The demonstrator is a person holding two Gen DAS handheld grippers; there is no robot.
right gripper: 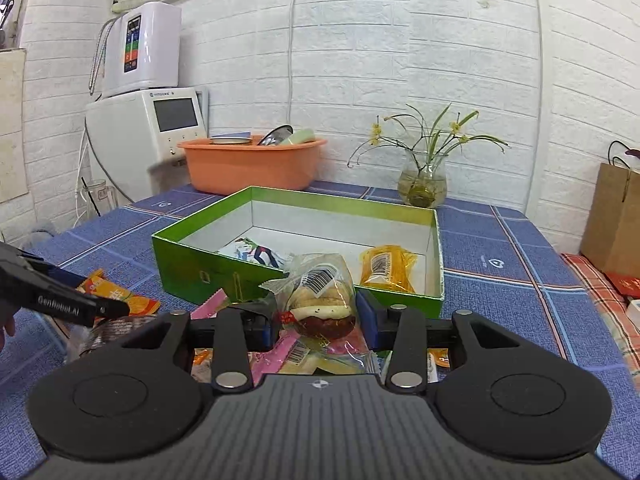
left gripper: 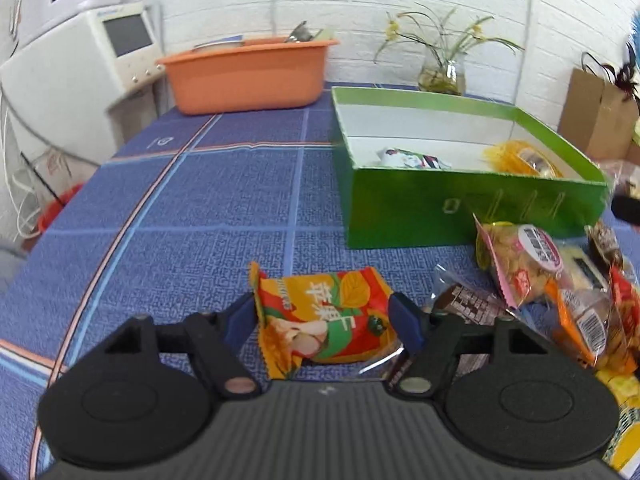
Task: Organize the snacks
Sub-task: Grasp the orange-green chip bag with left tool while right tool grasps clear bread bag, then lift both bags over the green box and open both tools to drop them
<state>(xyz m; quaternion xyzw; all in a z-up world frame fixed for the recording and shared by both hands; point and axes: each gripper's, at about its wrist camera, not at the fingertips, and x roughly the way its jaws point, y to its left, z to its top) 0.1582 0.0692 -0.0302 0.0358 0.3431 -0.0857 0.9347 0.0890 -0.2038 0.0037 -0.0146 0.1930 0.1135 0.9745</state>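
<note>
Snack pile (left gripper: 560,292) beside green box (left gripper: 460,216), orange pkt (left gripper: 324,316) (between L gripper (left gripper: 324,322) fingers)

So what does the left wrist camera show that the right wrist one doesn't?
Only the left wrist view shows the orange-red snack packet whole, lying between the left tool fingers. Only the right wrist view shows the wrapped burger-like bun between the right tool fingers, and the white wall appliance. Both show the green box holding two snacks, the orange basin and the flower vase.
</note>
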